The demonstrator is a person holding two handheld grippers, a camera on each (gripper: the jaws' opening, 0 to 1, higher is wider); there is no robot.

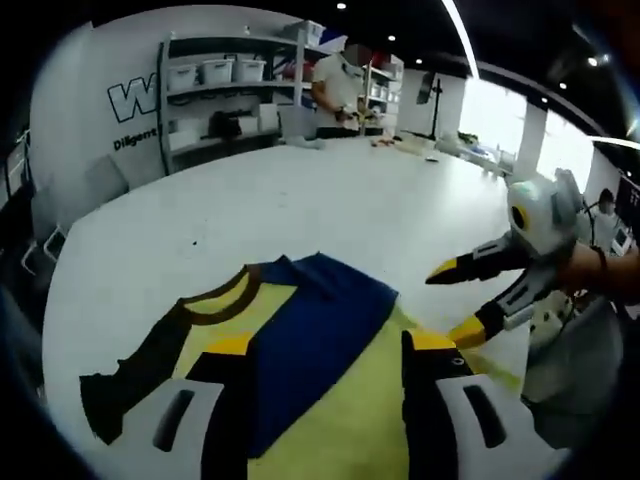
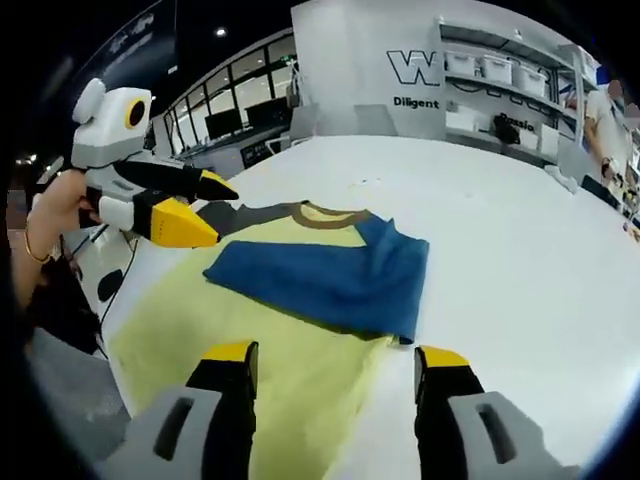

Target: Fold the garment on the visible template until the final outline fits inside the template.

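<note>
**Shirt half folded on the big white desk**

Shirt (image 2: 300, 330) in yellow lies flat on the white desk (image 2: 520, 260), with its brown collar (image 2: 325, 213) at the far end. One dark blue part (image 2: 325, 275) is already folded across the yellow body. A black sleeve (image 1: 135, 375) sticks out flat on the other side. I cannot make out any template lines on the desk.

The left gripper (image 1: 325, 360) hangs over the near part of the shirt. Its jaws are spread and hold nothing. The right gripper (image 2: 335, 365) hangs over the yellow hem. Its jaws are spread too, with nothing between them.

I think the first side fold is done and the person is getting ready for the next one. The next move likely needs the jaws to come down and pinch the black sleeve or the yellow edge, then carry it over the middle. The cloth is soft, so it may bunch up.
</note>
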